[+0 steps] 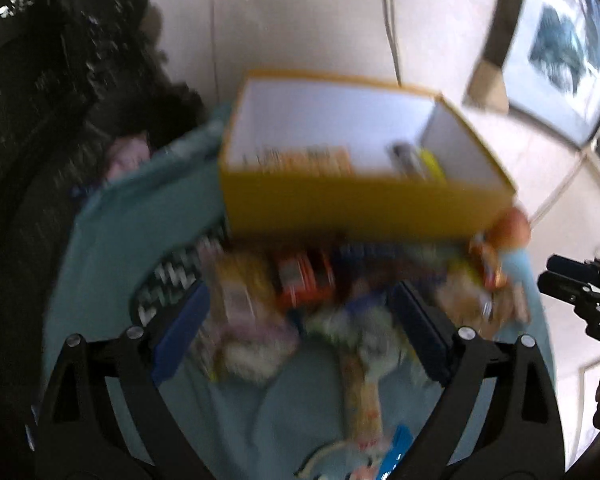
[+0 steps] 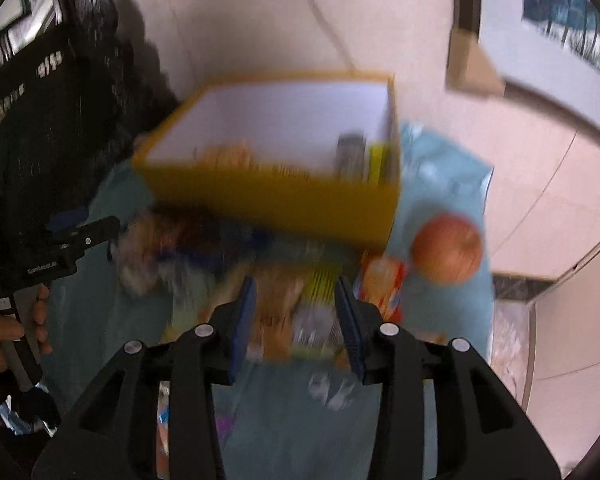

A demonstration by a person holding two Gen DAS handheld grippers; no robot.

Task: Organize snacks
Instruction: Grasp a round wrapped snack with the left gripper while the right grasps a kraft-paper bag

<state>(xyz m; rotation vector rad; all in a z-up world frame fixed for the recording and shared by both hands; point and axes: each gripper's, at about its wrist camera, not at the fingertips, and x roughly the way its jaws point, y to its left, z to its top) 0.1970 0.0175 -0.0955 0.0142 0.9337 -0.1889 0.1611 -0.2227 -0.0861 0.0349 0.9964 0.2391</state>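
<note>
A yellow box [image 1: 360,204] with a white inside stands on a teal cloth [image 1: 112,232] and holds a few packets. It also shows in the right wrist view [image 2: 284,208]. A blurred pile of snack packets [image 1: 300,292] lies in front of it. My left gripper [image 1: 300,328] is open above the pile, holding nothing. My right gripper [image 2: 296,316] is open over blurred packets [image 2: 300,300], jaws apart and empty. An orange round fruit [image 2: 446,248] lies right of the box, beside an orange packet [image 2: 382,280].
Both views are motion-blurred. Dark furniture [image 1: 40,120] stands at the left. Pale tiled floor [image 1: 300,20] surrounds the cloth. A framed picture [image 1: 560,48] leans at the right. The other gripper shows at each view's edge [image 1: 580,288] [image 2: 60,252].
</note>
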